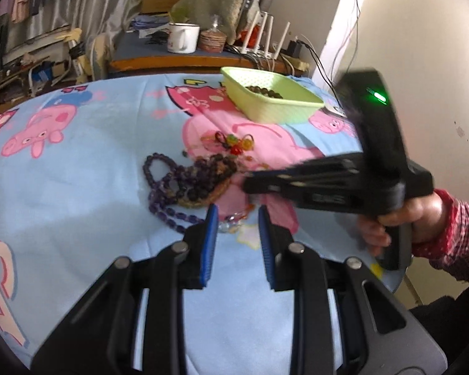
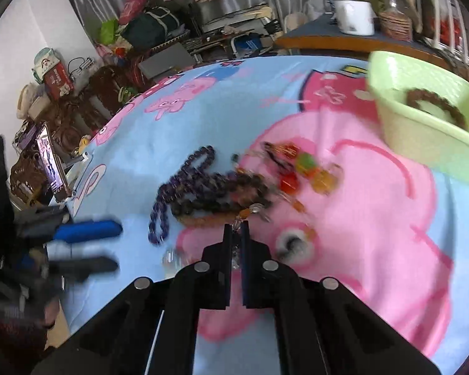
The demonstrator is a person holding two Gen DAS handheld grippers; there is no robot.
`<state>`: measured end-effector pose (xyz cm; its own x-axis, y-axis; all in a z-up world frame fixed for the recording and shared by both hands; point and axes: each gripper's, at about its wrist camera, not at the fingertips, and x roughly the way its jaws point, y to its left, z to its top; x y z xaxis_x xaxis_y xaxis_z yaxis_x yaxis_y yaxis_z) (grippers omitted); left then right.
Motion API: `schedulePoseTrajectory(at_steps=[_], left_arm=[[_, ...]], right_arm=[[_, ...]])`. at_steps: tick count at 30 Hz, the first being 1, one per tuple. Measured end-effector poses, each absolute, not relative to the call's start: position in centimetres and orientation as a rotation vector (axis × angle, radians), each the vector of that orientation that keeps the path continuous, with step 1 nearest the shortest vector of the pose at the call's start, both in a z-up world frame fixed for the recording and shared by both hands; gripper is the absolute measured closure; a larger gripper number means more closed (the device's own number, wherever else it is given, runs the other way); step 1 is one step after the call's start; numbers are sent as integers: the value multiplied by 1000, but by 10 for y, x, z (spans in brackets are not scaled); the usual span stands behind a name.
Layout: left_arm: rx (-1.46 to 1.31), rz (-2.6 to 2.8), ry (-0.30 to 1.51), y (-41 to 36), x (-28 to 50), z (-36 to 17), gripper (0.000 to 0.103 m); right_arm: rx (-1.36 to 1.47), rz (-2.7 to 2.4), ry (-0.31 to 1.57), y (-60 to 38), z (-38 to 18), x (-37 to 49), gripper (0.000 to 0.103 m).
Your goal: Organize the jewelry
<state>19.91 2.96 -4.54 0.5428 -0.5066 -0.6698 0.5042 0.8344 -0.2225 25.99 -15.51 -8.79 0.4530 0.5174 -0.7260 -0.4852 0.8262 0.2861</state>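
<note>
The jewelry lies in a loose heap (image 1: pixel 200 178) on a table covered with a blue cartoon cloth (image 1: pixel 78 187): a purple bead string (image 1: pixel 159 187), a darker bead bracelet (image 1: pixel 215 165) lying over it, and small bright red, green and yellow pieces (image 1: pixel 237 143) just beyond. One brown bead bracelet (image 1: pixel 264 91) already sits in the green basket (image 1: pixel 275 109) farther back. As a judgement, these strands are light and limp, and the round beads will be slick; they look tangled, so pulling one may drag its neighbours. A pinch across a single run of beads at the heap's edge, lifted slowly, seems the safest hold.

The right hand-held gripper (image 2: pixel 236 234) points steeply down at the near edge of the heap, its jaws nearly together; a small clear and orange piece (image 2: pixel 244 218) shows at the tips, but blur hides whether it is actually pinched. The left hand-held gripper (image 1: pixel 237 222) also tilts downward, just short of the heap, jaws partly apart with nothing between them. A hand (image 1: pixel 419 215) in a red patterned sleeve (image 1: pixel 459 228) holds the right one's handle.
</note>
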Motion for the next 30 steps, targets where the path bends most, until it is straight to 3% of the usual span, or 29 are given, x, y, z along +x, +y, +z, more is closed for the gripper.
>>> schedulePoseTrajectory(at_steps=[10, 12, 15, 17, 22, 23, 24, 25, 26, 30], left_arm=[[96, -689, 842, -21, 205, -57, 77], [132, -695, 845, -38, 211, -58, 56], [203, -710, 821, -65, 218, -58, 41], [288, -708, 790, -85, 224, -59, 34], [473, -663, 761, -117, 246, -65, 33], [497, -665, 757, -122, 251, -67, 33], [527, -666, 756, -127, 255, -71, 33], [559, -667, 769, -132, 260, -77, 33], [563, -674, 775, -133, 262, -81, 34], [463, -737, 820, -133, 268, -77, 81]], right_arm=[[134, 343, 840, -309, -81, 205, 103], [184, 289, 822, -341, -82, 194, 103], [255, 265, 809, -364, -86, 185, 103], [302, 266, 801, -373, -89, 182, 103], [274, 316, 811, -367, -96, 183, 102], [270, 335, 814, -365, -96, 182, 95], [274, 364, 805, -367, -95, 179, 76], [274, 400, 803, -364, -94, 179, 66], [255, 412, 805, -360, -92, 179, 66], [82, 407, 808, -329, -90, 190, 66]])
